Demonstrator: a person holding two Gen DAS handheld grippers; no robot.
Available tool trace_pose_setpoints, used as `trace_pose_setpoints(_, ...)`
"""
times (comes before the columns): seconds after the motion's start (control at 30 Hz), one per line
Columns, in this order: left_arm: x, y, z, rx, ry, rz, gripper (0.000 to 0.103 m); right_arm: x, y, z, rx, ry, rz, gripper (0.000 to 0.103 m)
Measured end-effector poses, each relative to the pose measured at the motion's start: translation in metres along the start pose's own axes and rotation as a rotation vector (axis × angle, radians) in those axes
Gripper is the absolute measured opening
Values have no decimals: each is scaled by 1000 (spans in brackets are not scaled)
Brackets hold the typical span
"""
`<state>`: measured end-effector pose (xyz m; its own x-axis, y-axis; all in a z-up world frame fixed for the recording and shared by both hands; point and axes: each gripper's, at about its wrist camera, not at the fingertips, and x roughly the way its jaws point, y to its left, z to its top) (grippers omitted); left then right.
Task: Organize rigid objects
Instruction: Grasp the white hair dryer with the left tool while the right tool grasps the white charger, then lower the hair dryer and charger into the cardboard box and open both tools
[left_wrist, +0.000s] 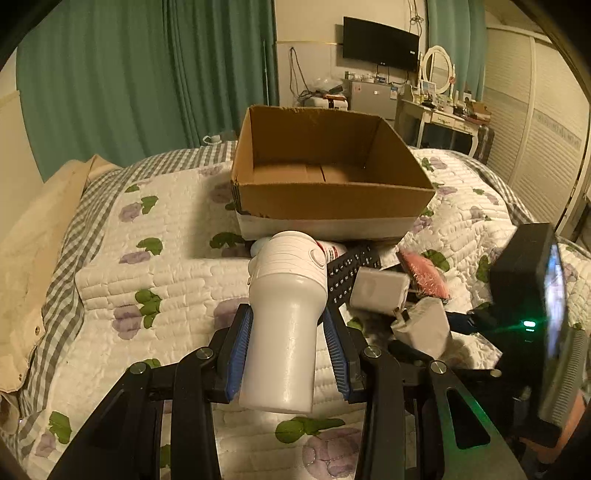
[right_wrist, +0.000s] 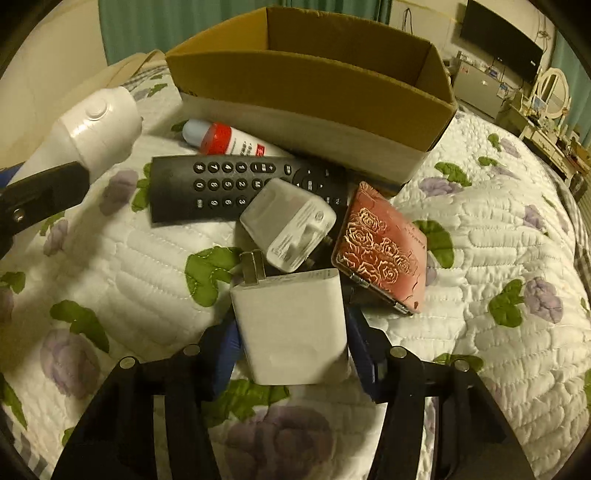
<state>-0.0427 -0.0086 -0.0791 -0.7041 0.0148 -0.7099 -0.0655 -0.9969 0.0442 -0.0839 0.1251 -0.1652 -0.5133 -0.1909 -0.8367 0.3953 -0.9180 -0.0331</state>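
Left wrist view has the left gripper (left_wrist: 286, 354) clamped on the white bottle (left_wrist: 286, 314), right gripper (right_wrist: 291, 347) pinching a charger (right_wrist: 291, 328), both presumably bound for the box (left_wrist: 332, 199) at 12 o'clock.

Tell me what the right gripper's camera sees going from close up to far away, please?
Right gripper holding the big white charger → small white charger → black remote → red-capped tube → cardboard box.

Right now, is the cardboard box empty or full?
Empty, as far as shown. The left view looks into the box and shows only bare cardboard floor; its near corner stays hidden.
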Motion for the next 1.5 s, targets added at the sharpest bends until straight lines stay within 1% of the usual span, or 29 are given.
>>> trace_pose_setpoints(0.07, -4, 0, 4, -4, -7, -12, 39, -15, 1, 0, -3, -15, 16, 52)
trace_pose_setpoints(0.17, -11, 1, 17, -19, -23, -45, 39, -43, 0, 10, -13, -53, 30, 52)
trace_pose_setpoints(0.23, -16, 1, 29, -24, -37, -52, 39, -64, -4, 26, -21, -96, 45, 52)
trace_pose_setpoints(0.37, -30, 3, 70, -12, -97, -57, 39, -107, -17, 75, -27, -212, 38, 52)
trace_pose_setpoints(0.47, -30, 1, 107, 21, -137, -26, 39, -122, -26, 111, -43, -280, 12, 52)
trace_pose_setpoints(0.53, -20, -3, 125, 40, -143, -16, 39, -126, -29, 131, -50, -307, 4, 52)
trace_pose_setpoints(0.6, -1, -7, 140, 56, -129, -14, 39, -123, -37, 150, -53, -327, -8, 52)
trace_pose_setpoints(0.7, 36, -14, 149, 75, -95, 3, 39, -105, -50, 167, -43, -330, -5, 52)
trace_pose_setpoints(0.8, 77, -17, 149, 73, -42, -1, 39, -81, -63, 176, -33, -318, -8, 52)
trace_pose_setpoints(0.87, 95, -19, 147, 80, -25, -2, 40, -62, -72, 179, -19, -304, 0, 52)
trace_pose_setpoints(0.93, 109, -19, 144, 78, -18, -5, 40, -49, -79, 175, -6, -289, 13, 52)
trace_pose_setpoints(1.07, 120, -16, 140, 76, -33, -13, 44, -18, -91, 179, 17, -259, 33, 52)
trace_pose_setpoints(1.1, 121, -15, 140, 72, -32, -22, 47, -14, -94, 180, 23, -256, 39, 52)
trace_pose_setpoints(1.13, 123, -14, 142, 66, -30, -25, 56, -11, -94, 180, 27, -255, 44, 52)
trace_pose_setpoints(1.17, 123, -13, 142, 57, -29, -19, 58, -10, -91, 178, 27, -255, 45, 52)
trace_pose_setpoints(1.33, 117, -13, 145, 57, -41, 3, 59, -6, -87, 181, 28, -264, 53, 52)
trace_pose_setpoints(1.43, 104, -8, 143, 38, -49, -7, 59, -7, -89, 182, 33, -258, 43, 53)
trace_pose_setpoints(1.47, 96, -6, 142, 32, -53, -11, 59, -9, -88, 183, 33, -252, 42, 55)
trace_pose_setpoints(1.5, 90, -5, 141, 30, -57, -11, 60, -14, -85, 182, 38, -264, 34, 66)
